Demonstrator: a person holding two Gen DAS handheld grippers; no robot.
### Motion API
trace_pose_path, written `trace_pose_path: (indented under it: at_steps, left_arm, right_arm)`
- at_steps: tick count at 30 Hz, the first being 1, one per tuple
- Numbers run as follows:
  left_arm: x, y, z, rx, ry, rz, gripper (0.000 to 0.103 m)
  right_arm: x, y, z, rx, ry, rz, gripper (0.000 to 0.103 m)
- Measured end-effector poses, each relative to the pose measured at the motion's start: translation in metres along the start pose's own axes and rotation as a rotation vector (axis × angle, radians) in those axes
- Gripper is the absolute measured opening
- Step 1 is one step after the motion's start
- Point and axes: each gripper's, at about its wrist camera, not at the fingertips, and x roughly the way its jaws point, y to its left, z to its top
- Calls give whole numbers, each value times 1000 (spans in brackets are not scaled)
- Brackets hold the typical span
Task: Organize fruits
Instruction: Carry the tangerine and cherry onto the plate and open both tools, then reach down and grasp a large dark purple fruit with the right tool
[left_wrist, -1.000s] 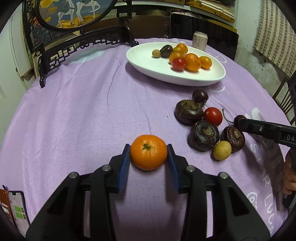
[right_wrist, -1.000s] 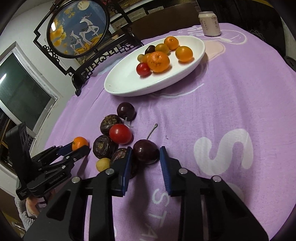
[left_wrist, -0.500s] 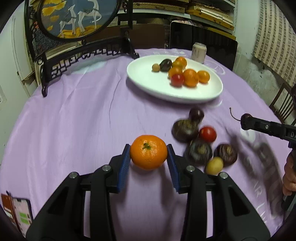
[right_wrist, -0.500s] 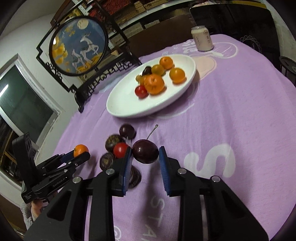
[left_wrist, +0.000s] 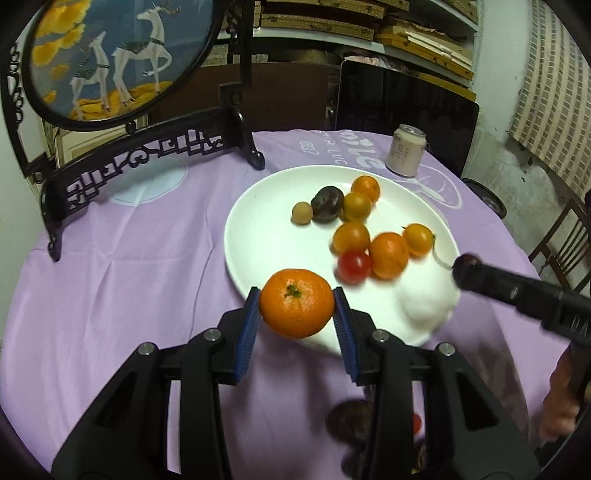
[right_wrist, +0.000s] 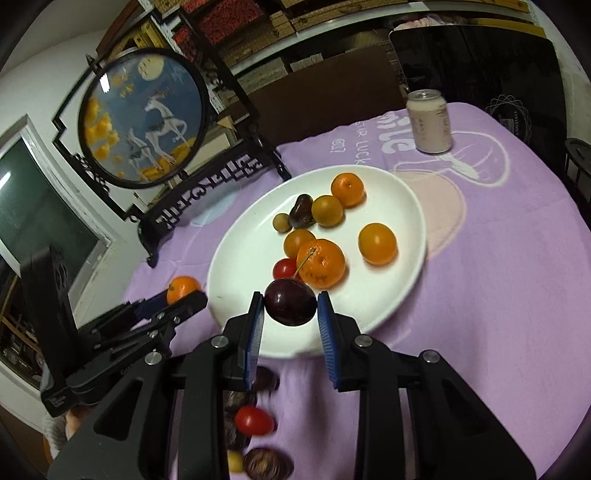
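fruit is split between the white plate (left_wrist: 258, 236) and the purple-clothed bench (left_wrist: 129, 266). on the plate lie two tangerines, several small yellow-orange tomatoes, one red cherry tomato (left_wrist: 354, 265), a dark chestnut-like piece (left_wrist: 327, 204) and a small tan ball beside it.

the left tongs (left_wrist: 296, 309) are clamped on a tangerine (left_wrist: 296, 308), its green stem scar facing the camera — it hangs over the plate's near rim, off the cloth. the right tongs (right_wrist: 290, 307) are pressed shut around a dark cherry (right_wrist: 290, 301), its stem rising toward the plate's big tangerine (right_wrist: 321, 263); this too sits above the plate's near edge.

nearer than the plate, below the right tongs, a red cherry tomato (right_wrist: 254, 420), a small yellow fruit (right_wrist: 235, 460) and some dark brown pieces (right_wrist: 264, 463) rest on the cloth, blurred.

beyond the plate stands a pale drink can (right_wrist: 430, 121). to the plate's far left is a round deer screen (left_wrist: 110, 55) in a black carved stand.
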Motion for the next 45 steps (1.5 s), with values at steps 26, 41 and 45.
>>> trace_pose_path:
  at_steps: [26,41,45]
  left_arm:
    - [-16,7,-37,-36,-21,56,59]
    - [-98,10,-110,-67,-157,177,88]
    - [-106,15,-118,-78,-170,191,92]
  right_arm:
    - [-4,-9,-29,44,16,24,31]
    - [-60,10,-116,19,-83,-32,50]
    - [-69,14,-125,-4,-113,-57,60]
